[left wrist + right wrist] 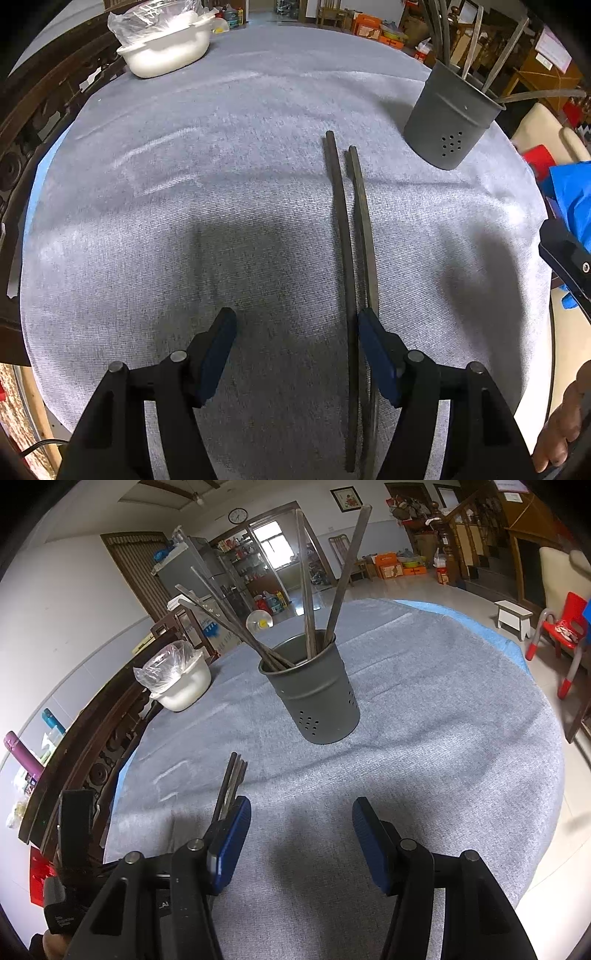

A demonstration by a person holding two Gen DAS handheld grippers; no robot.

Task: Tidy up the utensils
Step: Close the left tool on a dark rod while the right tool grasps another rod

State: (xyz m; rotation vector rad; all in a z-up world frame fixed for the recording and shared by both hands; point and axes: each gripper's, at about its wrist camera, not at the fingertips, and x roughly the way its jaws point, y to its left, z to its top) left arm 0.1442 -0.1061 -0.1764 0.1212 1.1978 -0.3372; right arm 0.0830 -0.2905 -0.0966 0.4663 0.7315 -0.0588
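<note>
The left gripper (297, 332) is nearest in its own wrist view, pointing steeply down at the table; its jaws stand apart and press on nothing. Two dark chopsticks (349, 258) lie flat on the grey tablecloth (184, 221), side by side and almost touching. Their near part passes just inside the gripper's right pad (376, 354), between the two pads. Whether that pad touches them cannot be told.

The right gripper (301, 830) is also released, with only cloth between its blue pads (232, 842). In this view the far ends of the chopsticks (232, 779) show just past the left pad.

The round table carries the grey cloth over a blue layer (461, 614). Behind the chopsticks, to the right in the left wrist view, stands the dark grey utensil holder (448, 122), upright, with small holes near its base. Several more chopsticks (314, 590) lean inside it. Well apart, at the far left edge, sits a white bowl (166, 48) covered with a clear plastic bag (166, 662).
</note>
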